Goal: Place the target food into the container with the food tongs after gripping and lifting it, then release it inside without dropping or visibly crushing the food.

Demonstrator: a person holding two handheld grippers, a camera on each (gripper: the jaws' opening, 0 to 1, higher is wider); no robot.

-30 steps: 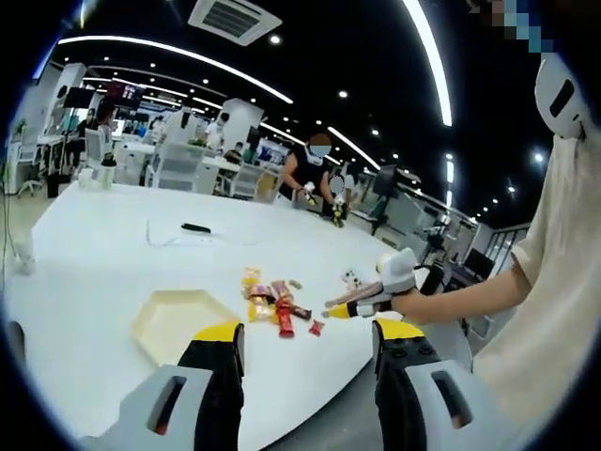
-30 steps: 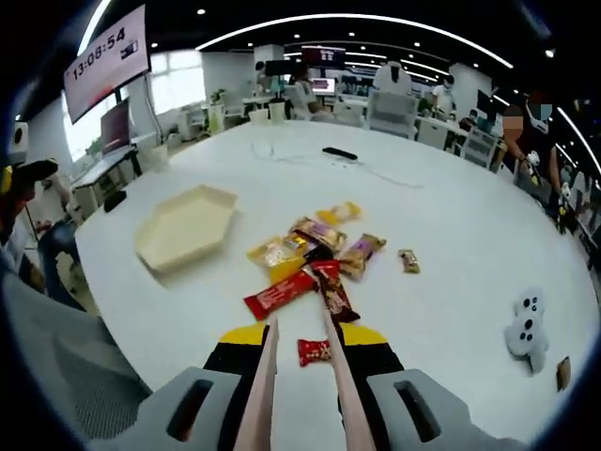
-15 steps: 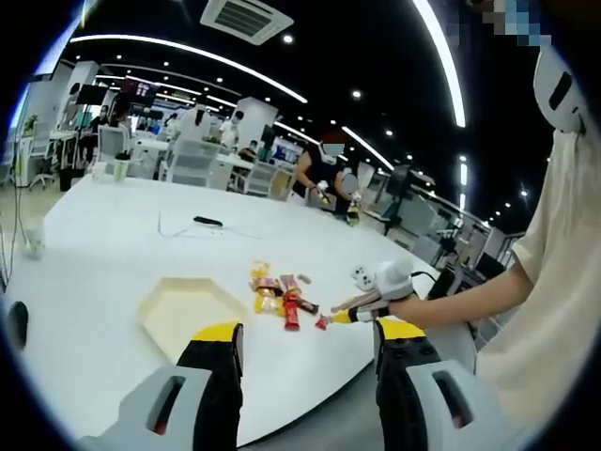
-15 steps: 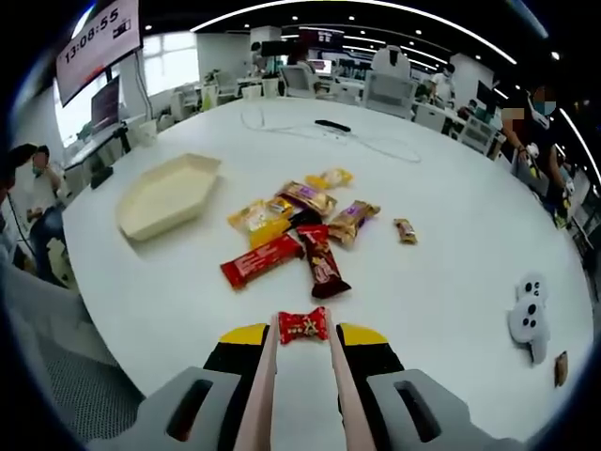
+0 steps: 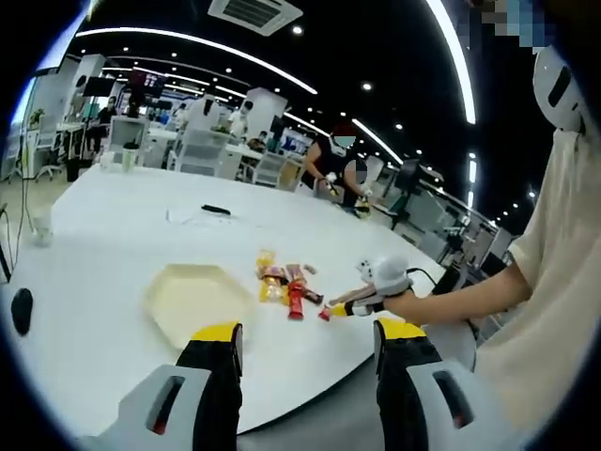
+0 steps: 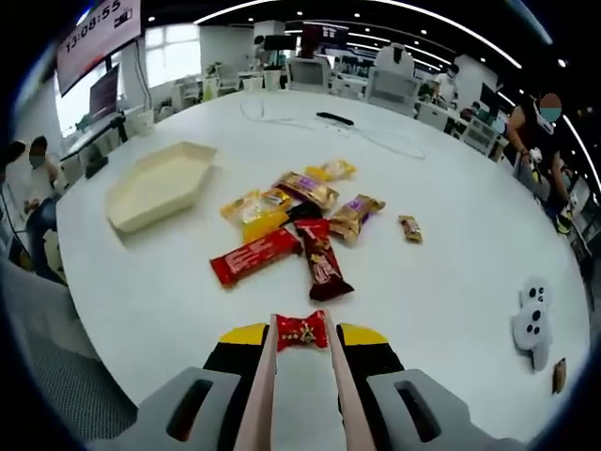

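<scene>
My right gripper (image 6: pixel 302 335) is shut on a pair of pale food tongs (image 6: pixel 259 395) that run forward between its jaws. A small red wrapped candy (image 6: pixel 300 331) sits between the two tong tips, low over the white table (image 6: pixel 470 244). Beyond it lie a red bar (image 6: pixel 254 256), a dark red bar (image 6: pixel 321 263) and yellow packets (image 6: pixel 258 207). The cream hexagonal container (image 6: pixel 155 183) stands far left, empty. My left gripper (image 5: pixel 310 343) hangs open off the table's edge, facing the container (image 5: pixel 197 301) and the snack pile (image 5: pixel 286 287).
A white plush toy (image 6: pixel 531 324) lies at the right of the table, with a small brown candy (image 6: pixel 408 228) beyond the pile. A black remote (image 6: pixel 335 118) and a cable rest at the far side. In the left gripper view a person's arm (image 5: pixel 460 296) reaches in from the right.
The right gripper and tongs have moved forward and down until the tong tips flank the small red candy. The left gripper view has drifted slightly; its jaws stay open.
</scene>
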